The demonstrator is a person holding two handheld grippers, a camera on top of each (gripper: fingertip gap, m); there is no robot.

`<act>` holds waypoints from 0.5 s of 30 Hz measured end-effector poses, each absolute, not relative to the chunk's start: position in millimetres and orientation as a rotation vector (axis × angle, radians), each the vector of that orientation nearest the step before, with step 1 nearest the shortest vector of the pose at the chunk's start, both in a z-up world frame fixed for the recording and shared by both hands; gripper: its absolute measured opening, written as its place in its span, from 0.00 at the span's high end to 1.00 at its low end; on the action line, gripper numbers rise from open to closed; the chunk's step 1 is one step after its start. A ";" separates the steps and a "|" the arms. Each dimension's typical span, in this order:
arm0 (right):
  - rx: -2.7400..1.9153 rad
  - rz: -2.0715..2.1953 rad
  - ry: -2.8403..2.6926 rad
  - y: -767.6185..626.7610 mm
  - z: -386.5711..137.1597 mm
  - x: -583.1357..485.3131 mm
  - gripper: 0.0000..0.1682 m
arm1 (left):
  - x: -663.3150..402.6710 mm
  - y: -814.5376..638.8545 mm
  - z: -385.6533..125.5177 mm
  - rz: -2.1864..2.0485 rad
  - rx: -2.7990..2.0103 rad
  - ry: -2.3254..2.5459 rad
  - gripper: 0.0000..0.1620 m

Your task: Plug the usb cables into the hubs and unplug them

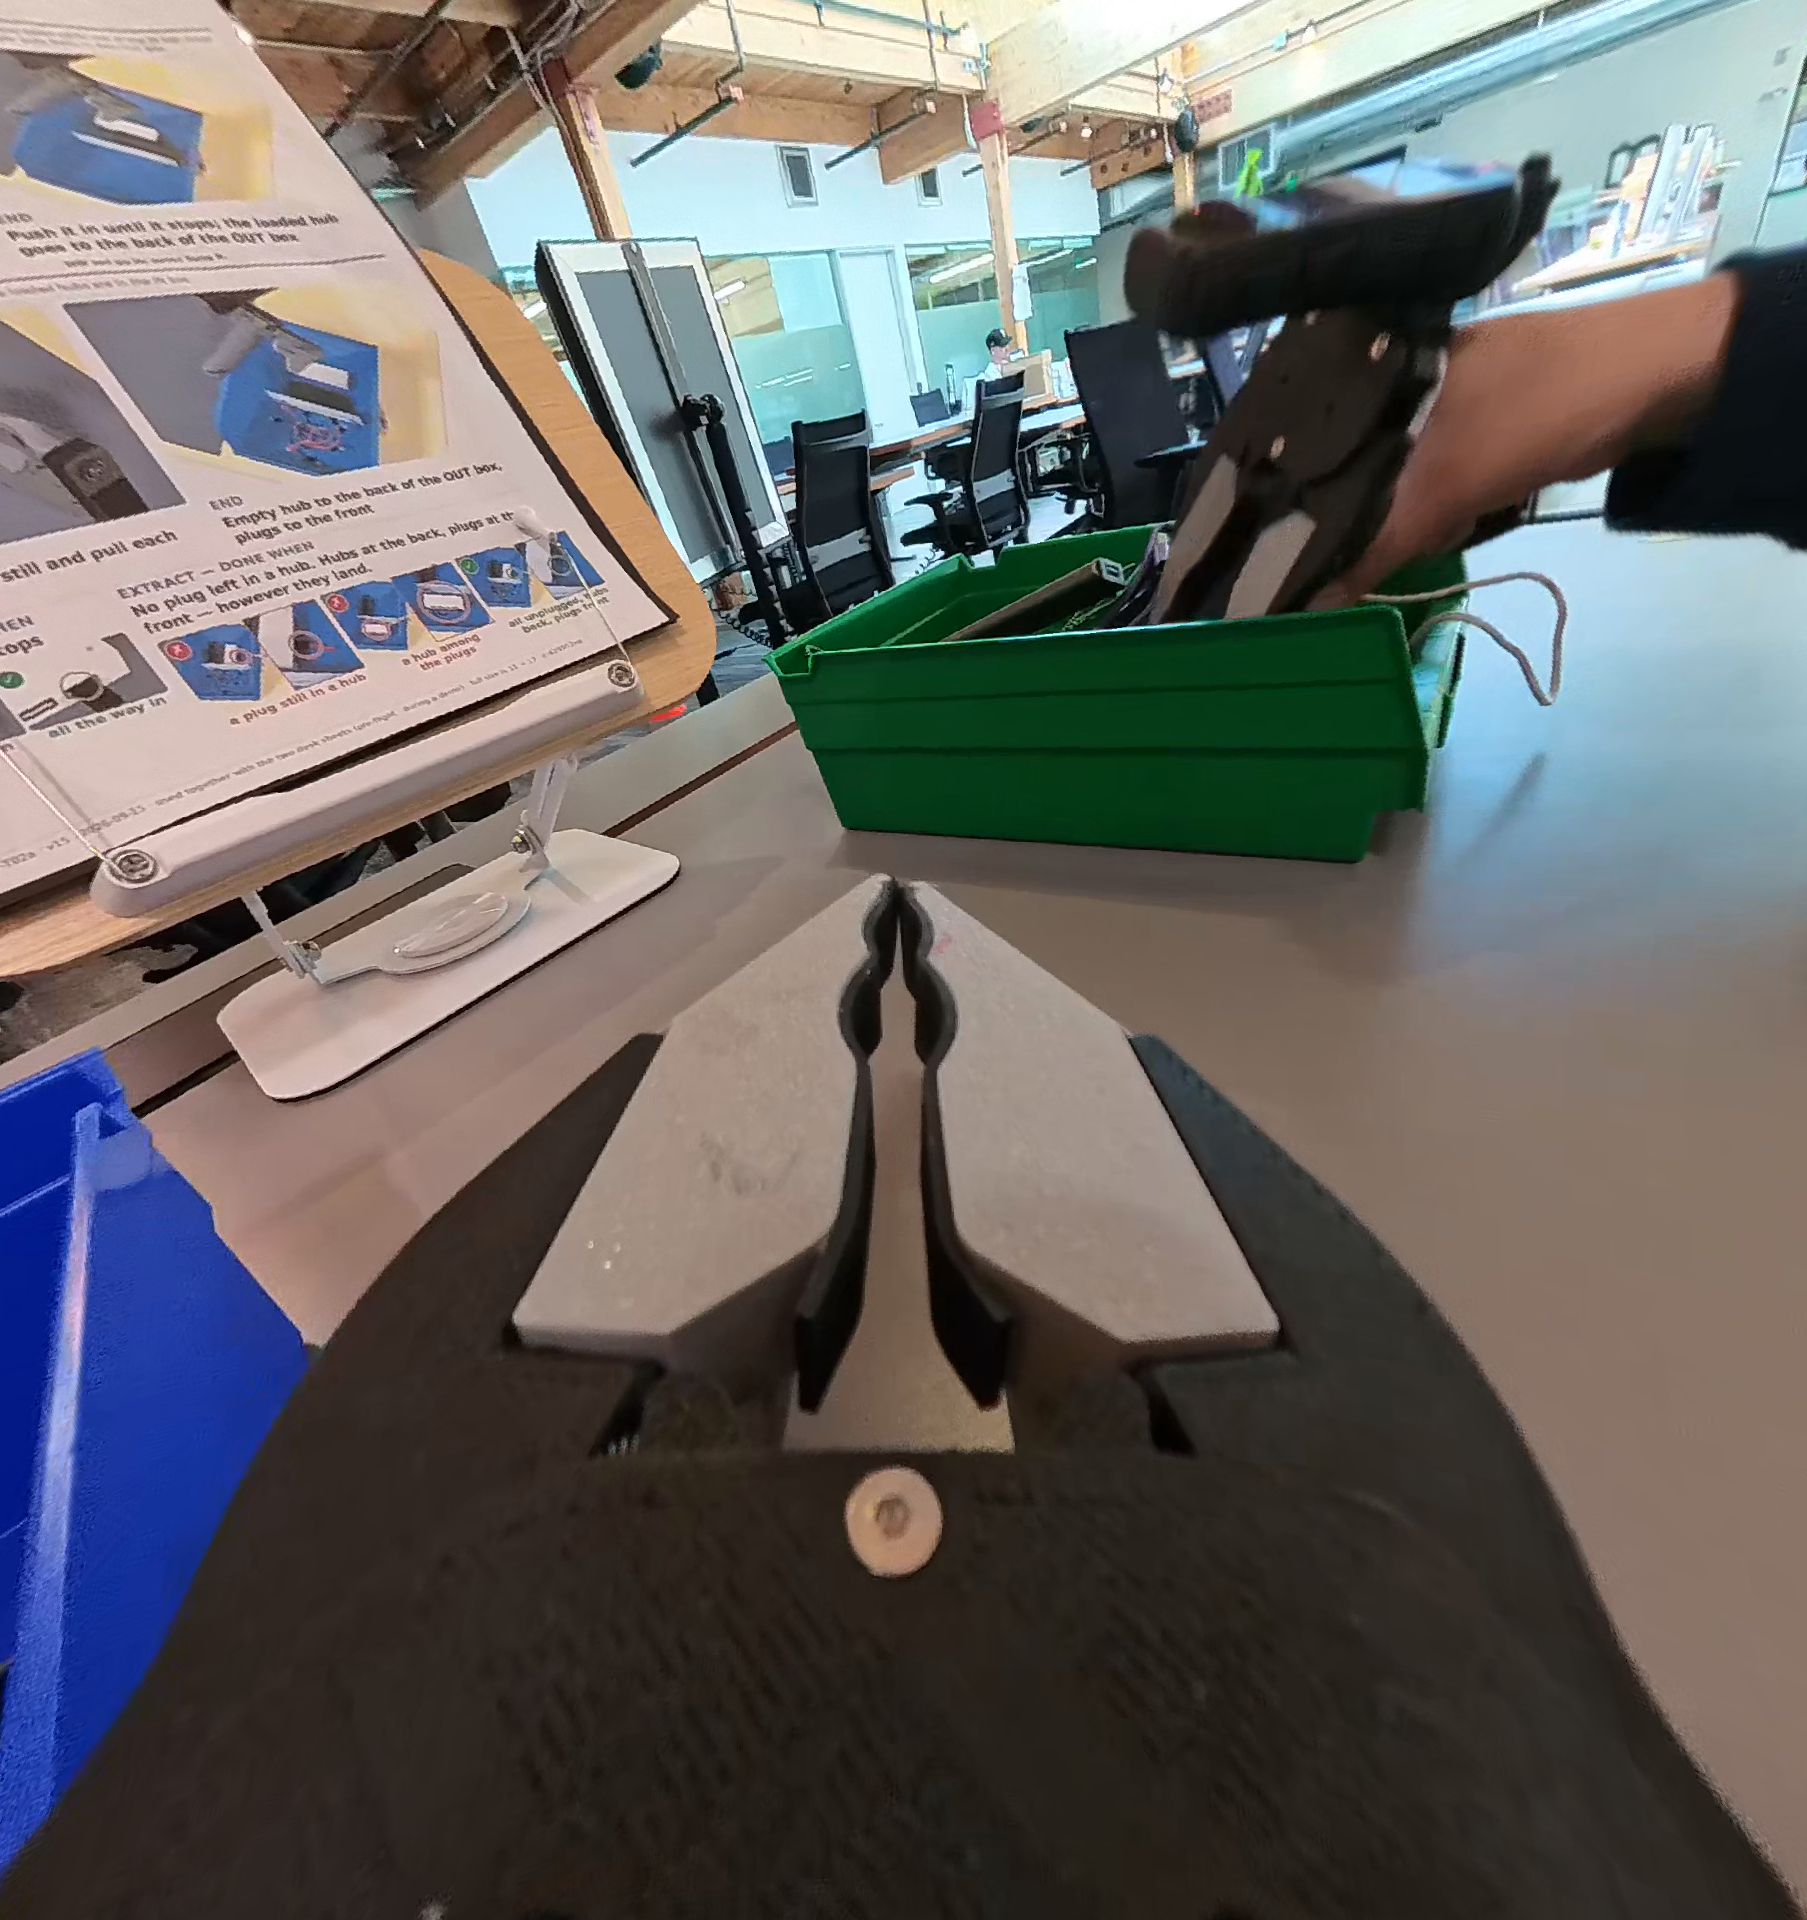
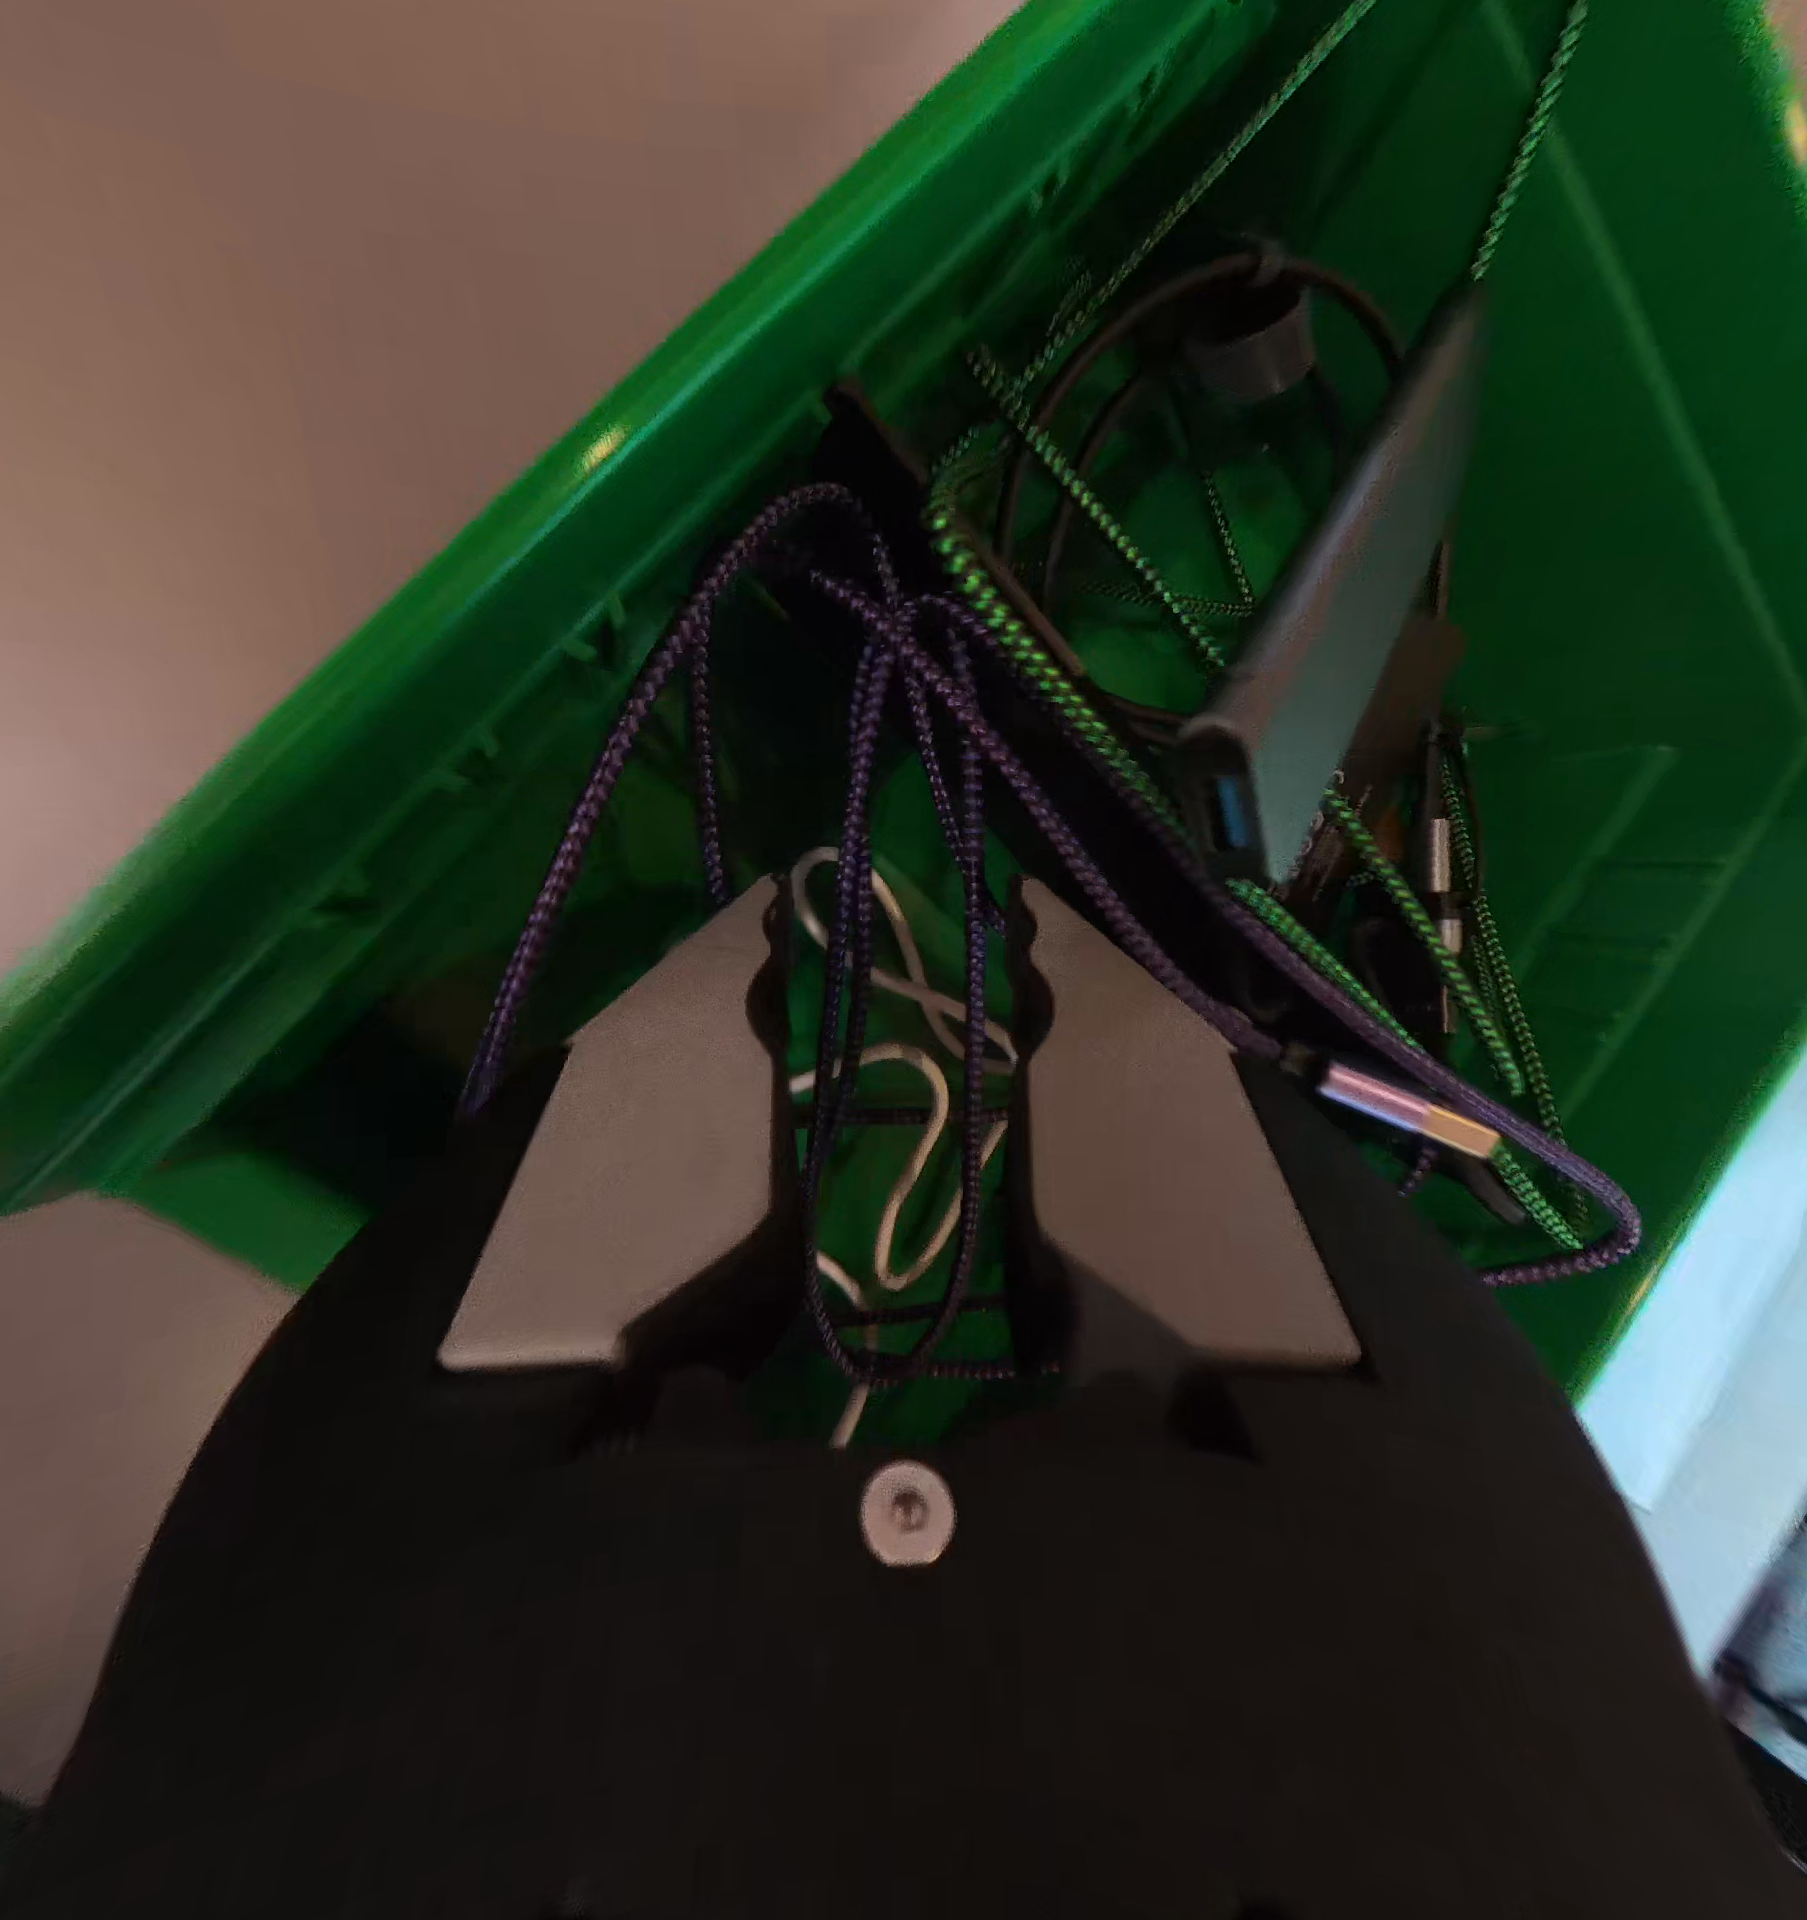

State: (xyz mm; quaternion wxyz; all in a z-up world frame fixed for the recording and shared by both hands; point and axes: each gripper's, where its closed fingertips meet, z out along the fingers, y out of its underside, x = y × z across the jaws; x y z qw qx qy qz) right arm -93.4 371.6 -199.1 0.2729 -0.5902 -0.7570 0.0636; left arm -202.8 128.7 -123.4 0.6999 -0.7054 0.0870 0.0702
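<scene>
Left wrist view: left gripper [image 1: 897, 894] fingers closed, empty; printed sheet [image 1: 255, 436] | right gripper [image 2: 899, 904] fingers parted over purple cable [image 2: 878, 727]; green bin [image 2: 566, 644]

Ahead of my left gripper [image 1: 897, 902] the grey table [image 1: 1398, 1039] lies open up to the green bin [image 1: 1107, 748], flanked by a stand [image 1: 442, 935] and blue bin [image 1: 68, 1351]; inside the green bin, tangled cables [image 2: 878, 727] and a hub [image 2: 1346, 623] crowd my right gripper [image 2: 894, 904].

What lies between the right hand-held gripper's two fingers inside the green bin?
In the right wrist view, the open right hand-held gripper straddles loops of purple braided cable and a white cable in the green bin.
</scene>
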 end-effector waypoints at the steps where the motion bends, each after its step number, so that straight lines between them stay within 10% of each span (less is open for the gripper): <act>1: -1.603 0.235 -2.033 368.9 -191.3 -91.8 0.75 | -202.5 128.8 -123.5 0.160 -1.572 0.197 1.00; 15: -1.650 0.601 -1.697 361.4 -96.0 2.1 0.63 | -205.9 128.4 -123.9 0.163 -1.573 0.181 1.00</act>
